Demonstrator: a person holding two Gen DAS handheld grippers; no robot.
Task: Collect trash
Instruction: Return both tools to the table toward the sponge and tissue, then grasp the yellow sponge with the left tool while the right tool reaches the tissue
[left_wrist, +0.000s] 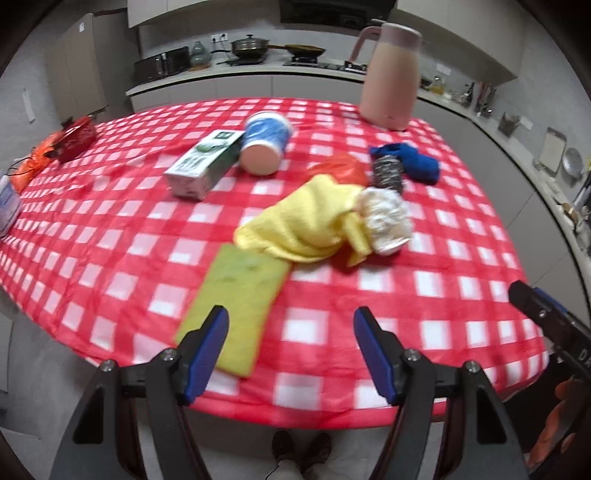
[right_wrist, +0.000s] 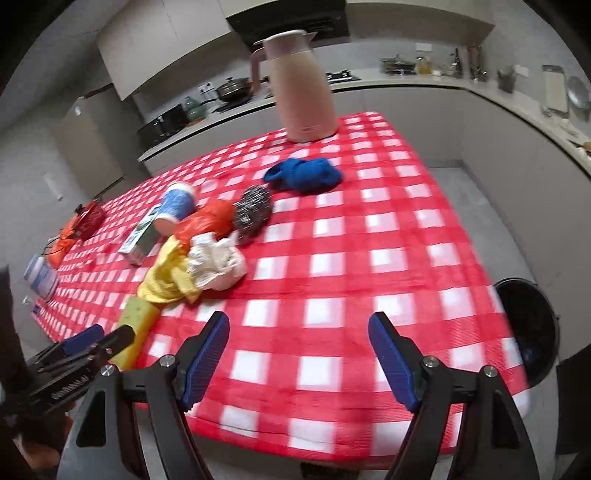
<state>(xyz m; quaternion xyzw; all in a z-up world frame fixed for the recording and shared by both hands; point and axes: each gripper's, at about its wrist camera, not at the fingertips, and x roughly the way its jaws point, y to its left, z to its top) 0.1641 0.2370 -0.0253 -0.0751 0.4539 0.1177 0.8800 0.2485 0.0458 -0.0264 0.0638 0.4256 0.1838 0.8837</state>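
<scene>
Both grippers hang over the near edge of the table (right_wrist: 369, 229), red-and-white check cloth. Left gripper (left_wrist: 291, 354) spread, nothing between the pads. Right gripper (right_wrist: 299, 358) spread too, empty.

Open room: the near-right stretch of cloth in front of the right gripper is bare up to the blue cloth (right_wrist: 304, 175) and the pink jug (right_wrist: 301, 88) at the far end. The right table edge drops to the floor, with a black bin (right_wrist: 528, 328) just beside the near-right corner. The left gripper's tip (right_wrist: 88, 343) shows at my lower left in the right wrist view, close to the table edge.

Trash cluster sits mid-table, left of centre:
- crumpled white paper (left_wrist: 386, 218), touching the yellow cloth (left_wrist: 306, 225), ahead and slightly right of the left gripper
- orange plastic bag (left_wrist: 341, 168) behind the yellow cloth
- steel scourer (left_wrist: 388, 171) beside the bag
- paper cup (left_wrist: 266, 144) on its side, touching the green-white carton (left_wrist: 203, 164)
- green sponge (left_wrist: 236, 306), nearest, its near end by the left gripper's left finger (left_wrist: 208, 350)

Far left edge: red net bag (left_wrist: 75, 138), white tub (right_wrist: 40, 277).

Frames are motion-blurred.
</scene>
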